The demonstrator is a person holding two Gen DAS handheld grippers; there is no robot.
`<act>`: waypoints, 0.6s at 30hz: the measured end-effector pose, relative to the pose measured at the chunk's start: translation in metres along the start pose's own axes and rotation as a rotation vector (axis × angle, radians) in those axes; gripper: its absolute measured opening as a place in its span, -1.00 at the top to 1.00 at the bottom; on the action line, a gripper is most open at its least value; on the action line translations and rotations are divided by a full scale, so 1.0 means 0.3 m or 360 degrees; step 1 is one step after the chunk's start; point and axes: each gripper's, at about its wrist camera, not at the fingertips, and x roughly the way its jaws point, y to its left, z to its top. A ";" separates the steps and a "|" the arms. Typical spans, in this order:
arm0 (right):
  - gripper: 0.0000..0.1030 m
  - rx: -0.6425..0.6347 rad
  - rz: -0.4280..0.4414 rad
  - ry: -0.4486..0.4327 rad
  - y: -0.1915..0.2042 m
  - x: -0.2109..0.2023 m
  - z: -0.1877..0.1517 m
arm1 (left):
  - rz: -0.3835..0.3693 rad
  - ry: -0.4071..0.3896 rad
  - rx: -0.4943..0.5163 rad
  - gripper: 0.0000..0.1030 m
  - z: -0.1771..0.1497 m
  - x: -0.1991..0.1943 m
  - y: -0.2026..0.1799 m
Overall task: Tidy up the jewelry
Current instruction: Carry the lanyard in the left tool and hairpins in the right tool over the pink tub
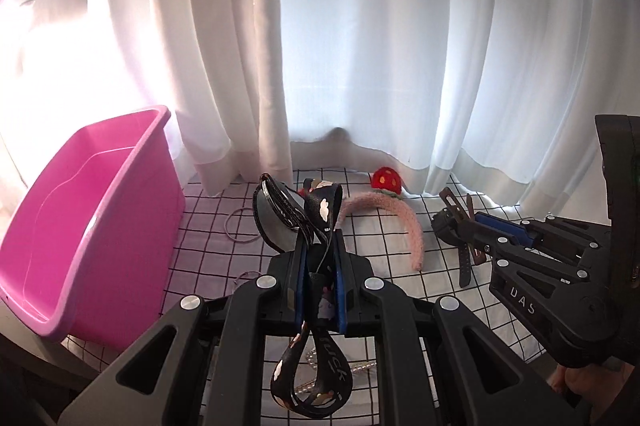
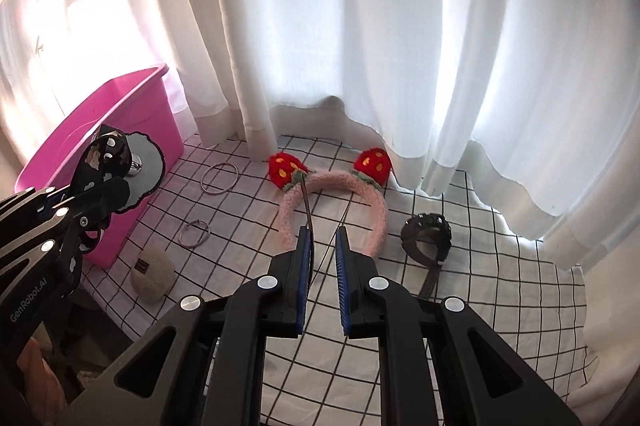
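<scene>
My left gripper [image 1: 319,246] is shut on a black patterned lanyard strap [image 1: 322,210] with a grey round badge [image 1: 276,222] hanging from it, held above the cloth beside the pink bin [image 1: 80,226]. In the right wrist view the left gripper [image 2: 100,186] holds the strap and badge [image 2: 146,166] in front of the bin [image 2: 132,98]. My right gripper [image 2: 322,238] has a thin brown clip [image 2: 307,204] against its left pad; its jaws stand a little apart. In the left wrist view the right gripper [image 1: 464,214] holds the brown clip [image 1: 452,200]. A pink strawberry headband [image 2: 332,186] lies ahead.
A black watch [image 2: 426,230] lies right of the headband. Two metal rings [image 2: 219,176] [image 2: 194,232] and a beige round pad [image 2: 152,272] lie on the checked cloth [image 2: 500,286]. White curtains [image 2: 360,26] hang behind. A bead chain [image 1: 360,370] lies under the left gripper.
</scene>
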 end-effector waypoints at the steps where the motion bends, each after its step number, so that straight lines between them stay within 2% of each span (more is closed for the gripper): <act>1: 0.76 -0.0017 0.0018 -0.0021 0.028 0.001 0.025 | 0.0021 -0.0013 -0.0011 0.77 0.012 -0.014 0.035; 7: 0.76 -0.0148 0.0143 -0.0129 0.246 0.016 0.191 | 0.0212 -0.0089 -0.0091 0.77 0.060 -0.076 0.272; 12: 0.76 -0.0249 0.0254 -0.0175 0.464 0.061 0.323 | 0.0370 -0.0085 -0.0206 0.77 0.090 -0.090 0.491; 18: 0.76 -0.0368 0.0421 -0.0190 0.729 0.131 0.427 | 0.0530 -0.0084 -0.0318 0.77 0.107 -0.101 0.725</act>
